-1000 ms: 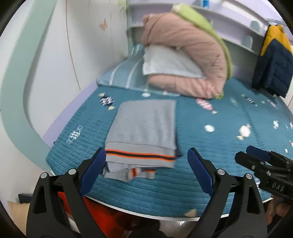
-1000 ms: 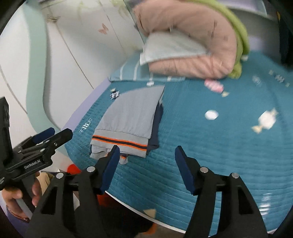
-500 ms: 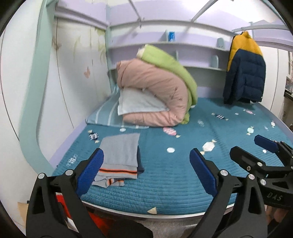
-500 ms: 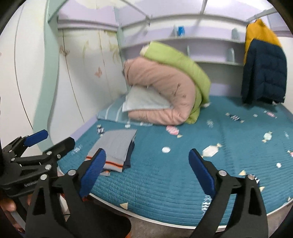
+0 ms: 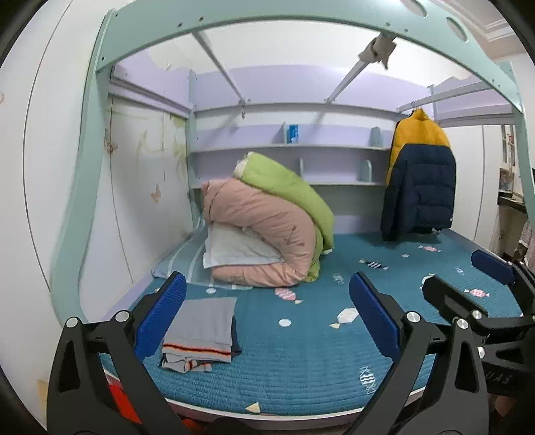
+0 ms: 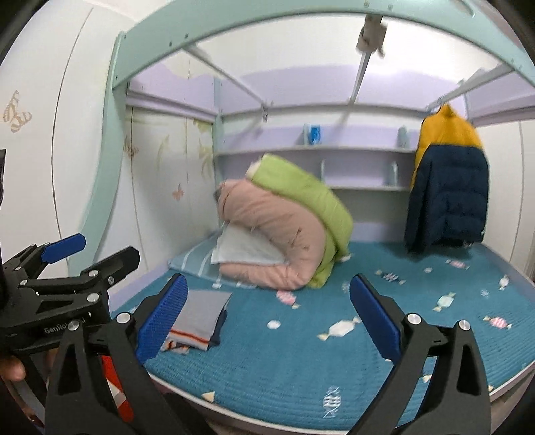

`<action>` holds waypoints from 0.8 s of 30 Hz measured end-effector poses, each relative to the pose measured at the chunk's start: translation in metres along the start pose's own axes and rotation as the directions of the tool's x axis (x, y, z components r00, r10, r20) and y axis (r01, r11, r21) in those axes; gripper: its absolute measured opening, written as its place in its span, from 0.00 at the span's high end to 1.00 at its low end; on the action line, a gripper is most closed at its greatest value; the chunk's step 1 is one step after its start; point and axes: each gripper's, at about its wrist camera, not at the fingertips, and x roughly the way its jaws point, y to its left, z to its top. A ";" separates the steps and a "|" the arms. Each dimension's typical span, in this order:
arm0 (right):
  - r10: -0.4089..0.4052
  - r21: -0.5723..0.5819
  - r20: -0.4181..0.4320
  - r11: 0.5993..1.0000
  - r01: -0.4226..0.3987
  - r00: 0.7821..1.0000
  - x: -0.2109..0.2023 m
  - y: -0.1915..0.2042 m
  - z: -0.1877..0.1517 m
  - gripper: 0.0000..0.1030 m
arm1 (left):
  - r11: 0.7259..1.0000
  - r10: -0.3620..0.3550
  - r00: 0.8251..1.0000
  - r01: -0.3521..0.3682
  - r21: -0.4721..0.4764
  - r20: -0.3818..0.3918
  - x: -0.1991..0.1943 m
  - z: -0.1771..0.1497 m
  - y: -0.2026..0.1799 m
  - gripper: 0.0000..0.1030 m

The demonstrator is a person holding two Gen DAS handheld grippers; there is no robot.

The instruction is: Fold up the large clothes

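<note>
A folded grey garment (image 5: 200, 329) with orange and dark stripes lies in a neat stack near the front left corner of the teal bed cover (image 5: 301, 361); it also shows in the right wrist view (image 6: 197, 318). My left gripper (image 5: 267, 318) is open and empty, held back from the bed, well short of the stack. My right gripper (image 6: 267, 318) is open and empty too, also off the bed edge. The left gripper shows at the left of the right wrist view (image 6: 90, 251), and the right gripper at the right of the left wrist view (image 5: 468, 274).
A rolled pink and green duvet (image 5: 267, 227) with a white pillow sits on a striped pillow at the head of the bed. A yellow and navy puffer jacket (image 5: 421, 184) hangs at the back right. Shelves line the back wall under a bunk frame (image 5: 267, 20). Something red (image 5: 123, 401) lies on the floor.
Both grippers have pulled back and up from the bed, so the folded garment looks smaller and the whole bunk frame is in view. The garment has stayed in place.
</note>
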 end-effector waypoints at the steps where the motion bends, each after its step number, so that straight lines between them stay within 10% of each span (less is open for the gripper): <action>1: -0.007 -0.002 0.016 1.000 0.008 1.000 -0.006 -0.001 0.001 0.08 | 1.000 -0.002 1.000 0.002 0.001 0.006 -0.003 0.001 -0.001 0.05; 24: -0.034 0.003 0.123 0.999 0.034 0.992 -0.032 -0.010 0.008 0.07 | 0.999 0.040 0.995 -0.042 0.021 0.093 -0.037 0.002 -0.017 0.05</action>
